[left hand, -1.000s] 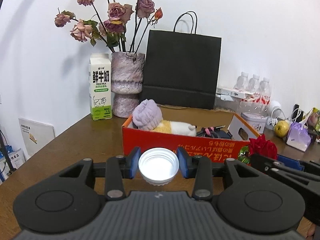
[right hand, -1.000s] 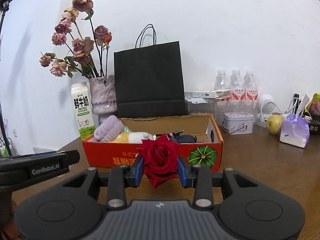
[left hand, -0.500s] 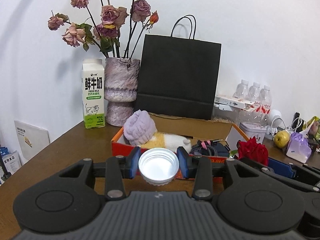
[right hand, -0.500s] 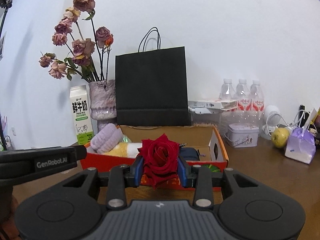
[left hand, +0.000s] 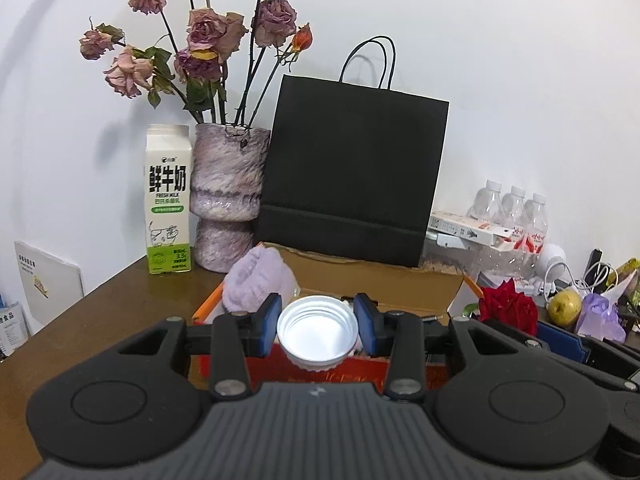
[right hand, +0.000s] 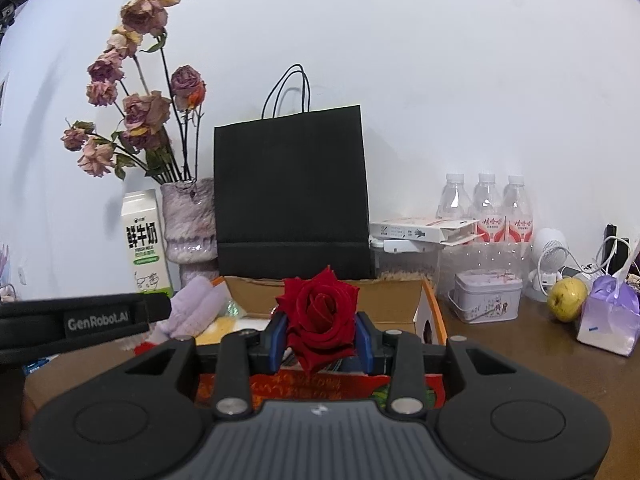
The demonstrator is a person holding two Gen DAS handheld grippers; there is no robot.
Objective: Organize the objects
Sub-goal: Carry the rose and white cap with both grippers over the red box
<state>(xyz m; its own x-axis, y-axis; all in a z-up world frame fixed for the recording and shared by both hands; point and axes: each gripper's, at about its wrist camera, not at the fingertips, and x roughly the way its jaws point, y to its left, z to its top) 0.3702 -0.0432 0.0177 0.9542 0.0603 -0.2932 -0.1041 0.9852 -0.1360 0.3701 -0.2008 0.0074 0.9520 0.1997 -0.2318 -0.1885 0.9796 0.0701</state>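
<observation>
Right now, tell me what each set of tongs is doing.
Left tongs: closed on a white lid.
Right tongs: closed on a red rose.

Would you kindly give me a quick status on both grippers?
Left gripper shut on white cap. Right gripper shut on red rose. Both at orange box; nothing blocking.
</observation>
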